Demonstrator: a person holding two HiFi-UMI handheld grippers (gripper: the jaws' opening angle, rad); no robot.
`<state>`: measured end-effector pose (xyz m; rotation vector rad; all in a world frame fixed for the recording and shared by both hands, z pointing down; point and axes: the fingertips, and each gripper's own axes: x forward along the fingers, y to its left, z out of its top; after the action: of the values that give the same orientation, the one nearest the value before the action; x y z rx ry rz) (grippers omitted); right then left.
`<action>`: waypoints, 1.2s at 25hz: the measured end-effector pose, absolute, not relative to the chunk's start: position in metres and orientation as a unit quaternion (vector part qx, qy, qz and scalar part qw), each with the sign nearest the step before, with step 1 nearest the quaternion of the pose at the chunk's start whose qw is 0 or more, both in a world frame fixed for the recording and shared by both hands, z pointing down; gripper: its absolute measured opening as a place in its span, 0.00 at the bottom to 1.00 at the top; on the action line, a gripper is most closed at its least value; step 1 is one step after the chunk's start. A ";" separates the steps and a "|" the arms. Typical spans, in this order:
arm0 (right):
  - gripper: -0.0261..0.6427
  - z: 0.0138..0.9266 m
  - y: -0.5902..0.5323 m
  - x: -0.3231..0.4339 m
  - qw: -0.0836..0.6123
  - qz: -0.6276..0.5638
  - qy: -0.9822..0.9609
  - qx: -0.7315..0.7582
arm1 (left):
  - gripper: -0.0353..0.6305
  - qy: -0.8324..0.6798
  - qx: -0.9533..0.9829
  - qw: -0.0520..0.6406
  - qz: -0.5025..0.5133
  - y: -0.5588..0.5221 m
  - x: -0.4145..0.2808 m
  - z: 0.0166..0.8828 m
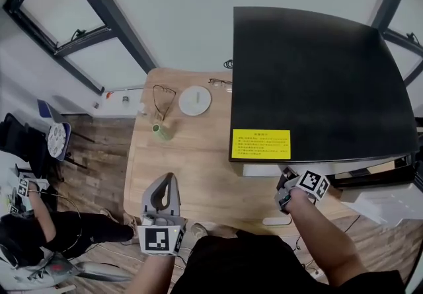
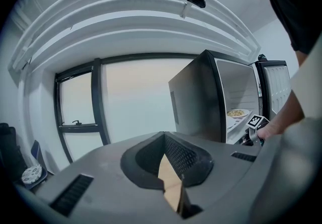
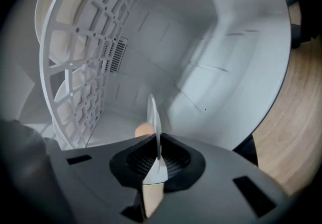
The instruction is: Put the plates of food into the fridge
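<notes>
— On the tabletop (image 1: 192,167), where are the edges and the open room?
— The black fridge (image 1: 310,81) fills the right half, and its front edge faces the person. The left half is open wood out to the far edge. The fridge door (image 2: 275,84) stands swung open at the right.
— What else lies around?
— Well back on the wood are a round white dish (image 1: 195,100), a pair of spectacles (image 1: 164,98) beside it, and a green cup (image 1: 162,131) just in front of those. A second pair (image 1: 220,81) lies at the fridge's far corner. All are well apart from both grippers. A seated person (image 1: 39,236) is off to the left, clear of the tabletop.
— And the left gripper (image 1: 169,178)?
— It is over the near edge of the wood, with its jaws together and nothing between them.
— The plate?
— The right gripper (image 3: 159,142) is clamped on the rim of a white plate (image 3: 152,112) at the fridge's mouth. The plate shows edge-on, its flat face parallel to the white shelf rack (image 3: 85,57) (the rack is on the food's side). It runs straight along the gripper's line into the white cavity. A pale lump of food (image 3: 144,130) sits on it. The left gripper view shows a plate of food (image 2: 235,113) inside the fridge, just beside the right gripper. I cannot tell whether it is the same plate.
</notes>
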<state>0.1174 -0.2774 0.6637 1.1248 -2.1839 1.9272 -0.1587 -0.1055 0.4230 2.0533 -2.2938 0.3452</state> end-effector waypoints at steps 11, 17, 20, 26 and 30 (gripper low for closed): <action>0.10 0.672 -0.283 0.109 0.091 0.562 -0.722 0.394 | 0.06 -0.751 0.650 0.035 0.107 -0.094 -0.176 0.425; 0.24 0.677 -0.286 0.112 0.200 0.474 -0.746 0.424 | 0.06 -0.751 0.651 0.027 0.107 -0.090 -0.178 0.419; 0.30 0.677 -0.287 0.112 0.240 0.429 -0.756 0.432 | 0.06 -0.753 0.649 0.025 0.106 -0.085 -0.180 0.416; 0.39 0.671 -0.284 0.122 0.264 0.365 -0.761 0.466 | 0.06 -0.753 0.650 0.018 0.104 -0.074 -0.187 0.409; 0.39 0.656 -0.285 0.131 0.252 0.319 -0.775 0.483 | 0.06 -0.747 0.658 0.013 0.100 -0.069 -0.187 0.406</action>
<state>0.1306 -0.2847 0.6560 1.3138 -2.1084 0.8674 -0.1872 -0.0686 0.4057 2.0492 -2.3267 0.3129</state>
